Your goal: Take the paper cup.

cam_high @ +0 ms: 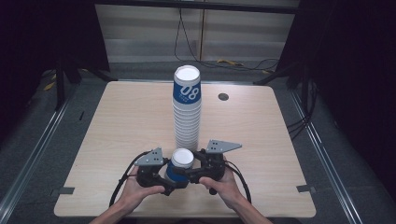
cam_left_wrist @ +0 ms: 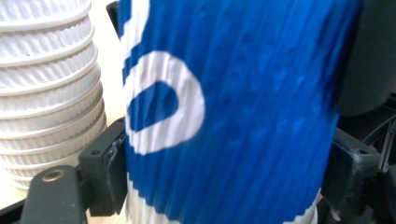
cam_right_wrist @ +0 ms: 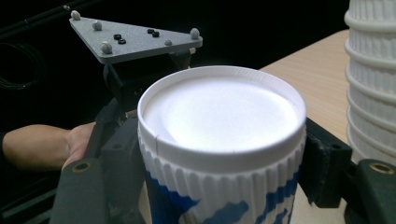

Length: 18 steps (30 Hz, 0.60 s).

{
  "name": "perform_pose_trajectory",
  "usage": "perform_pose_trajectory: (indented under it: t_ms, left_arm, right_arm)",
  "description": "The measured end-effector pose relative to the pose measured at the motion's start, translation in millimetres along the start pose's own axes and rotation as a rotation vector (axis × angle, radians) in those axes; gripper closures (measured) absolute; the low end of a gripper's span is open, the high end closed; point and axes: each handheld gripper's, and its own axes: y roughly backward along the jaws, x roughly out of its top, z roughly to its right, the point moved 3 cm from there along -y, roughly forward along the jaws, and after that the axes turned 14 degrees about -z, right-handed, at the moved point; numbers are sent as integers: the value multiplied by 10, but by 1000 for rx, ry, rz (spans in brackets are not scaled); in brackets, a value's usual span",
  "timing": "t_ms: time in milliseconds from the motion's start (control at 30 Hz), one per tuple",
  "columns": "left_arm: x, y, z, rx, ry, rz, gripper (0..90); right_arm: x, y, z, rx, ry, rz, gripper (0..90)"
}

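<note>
A blue-and-white ribbed paper cup [cam_high: 181, 161] stands near the table's front edge with its white closed end up. My left gripper [cam_high: 170, 182] comes at it from the left and my right gripper [cam_high: 187, 173] from the right. In the left gripper view the cup's blue wall [cam_left_wrist: 233, 116] sits between the jaws of the left gripper [cam_left_wrist: 224, 172], with both pads against it. In the right gripper view the cup [cam_right_wrist: 219, 112] is clasped just under its top edge by the right gripper [cam_right_wrist: 222, 163]. The left gripper's grey plate [cam_right_wrist: 135, 39] shows behind.
A tall stack of the same cups [cam_high: 187, 107] rises just behind the held cup, close to both grippers [cam_left_wrist: 46, 93] [cam_right_wrist: 373, 84]. The wooden table [cam_high: 116, 126] has a small round grommet [cam_high: 223, 96] at the back right. Dark floor and cables surround it.
</note>
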Motion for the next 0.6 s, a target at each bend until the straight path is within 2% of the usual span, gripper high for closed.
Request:
perform_pose_trajectory:
  t_ms: [67, 133, 300, 467, 600]
  left_arm:
    - [-5, 8, -4, 4, -14, -4, 186]
    - [-4, 13, -1, 7, -24, -2, 190]
    - [-18, 13, 0, 12, -38, -24, 196]
    - [-35, 19, -6, -2, -33, -32, 196]
    - [-53, 30, -28, 4, -24, -36, 193]
  right_arm:
    - [1, 10, 12, 10, -29, -21, 277]
    - [10, 15, 6, 10, -34, -30, 273]
    - [24, 16, -15, 2, -18, -46, 207]
    - [22, 28, -10, -1, -11, -56, 171]
    - [27, 53, -9, -11, -9, -61, 149]
